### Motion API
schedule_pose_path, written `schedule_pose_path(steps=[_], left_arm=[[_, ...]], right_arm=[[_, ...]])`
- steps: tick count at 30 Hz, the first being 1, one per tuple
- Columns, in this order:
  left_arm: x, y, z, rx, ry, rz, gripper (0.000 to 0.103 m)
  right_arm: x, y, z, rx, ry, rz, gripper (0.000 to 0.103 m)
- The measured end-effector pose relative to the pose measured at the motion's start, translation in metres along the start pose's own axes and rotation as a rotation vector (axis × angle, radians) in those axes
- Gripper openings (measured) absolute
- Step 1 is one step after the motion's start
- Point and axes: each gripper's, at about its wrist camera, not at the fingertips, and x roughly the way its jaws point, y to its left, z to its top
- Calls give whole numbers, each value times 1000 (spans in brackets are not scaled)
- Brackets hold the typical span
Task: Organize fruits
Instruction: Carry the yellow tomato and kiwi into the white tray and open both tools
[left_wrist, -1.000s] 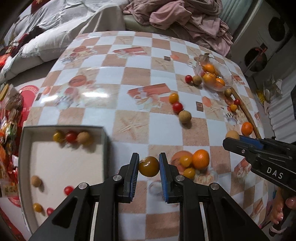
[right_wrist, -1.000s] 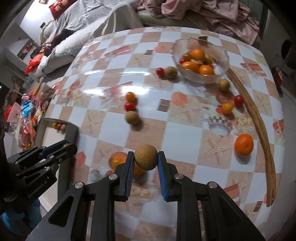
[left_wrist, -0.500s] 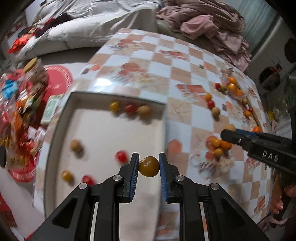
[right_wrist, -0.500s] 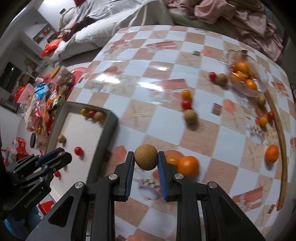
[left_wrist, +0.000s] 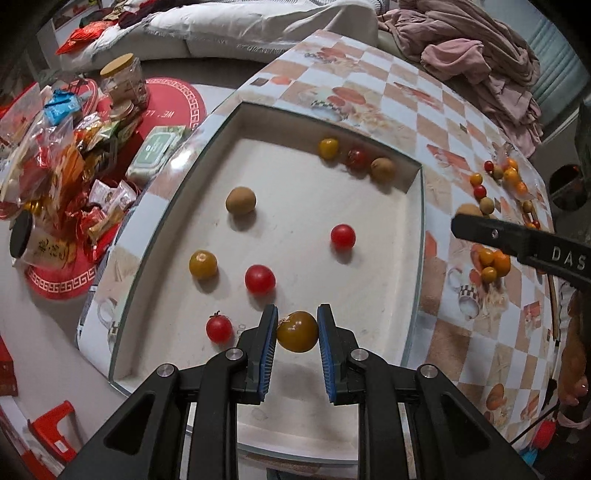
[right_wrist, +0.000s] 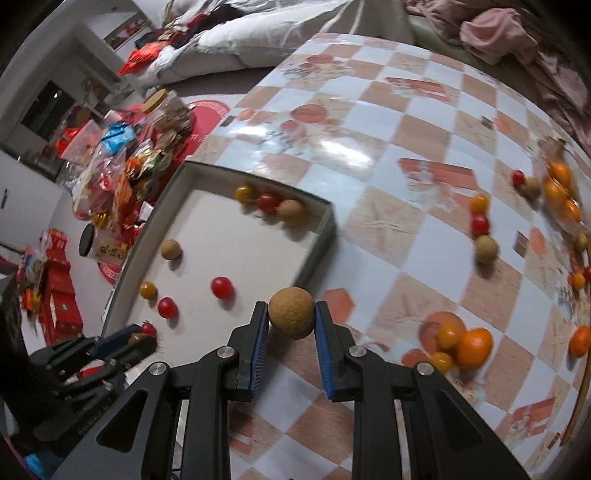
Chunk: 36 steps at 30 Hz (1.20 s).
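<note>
My left gripper (left_wrist: 297, 332) is shut on a yellow-brown tomato (left_wrist: 297, 331) and holds it over the near end of the white tray (left_wrist: 369, 295). Several small red, yellow and brown fruits lie in the tray, among them a red tomato (left_wrist: 260, 279). My right gripper (right_wrist: 291, 319) is shut on a brown round fruit (right_wrist: 291, 317), above the checked table just right of the tray's rim (right_wrist: 320, 243). The left gripper also shows in the right wrist view (right_wrist: 125, 341) at the tray's near end.
An orange with small yellow fruits (right_wrist: 472, 347) lies on the table near the right gripper. A glass bowl of fruit (right_wrist: 561, 192) stands at the far right with loose fruits around it. Snack packets and a jar (left_wrist: 123, 83) crowd the floor left of the table.
Both grippers have moved left with their fruits. The left one now hangs over the tray, lower and closer to it; the right one has come up beside the tray's right rim.
</note>
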Motion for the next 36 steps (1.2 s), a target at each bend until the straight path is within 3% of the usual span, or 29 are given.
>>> schedule_pose_path(steps=[12, 36], left_arm=[[28, -7, 2, 46, 25, 24, 23], [45, -15, 2, 102, 24, 43, 24]], right_arm=[[32, 25, 23, -52, 31, 6, 27], [91, 34, 45, -123, 80, -94, 28]])
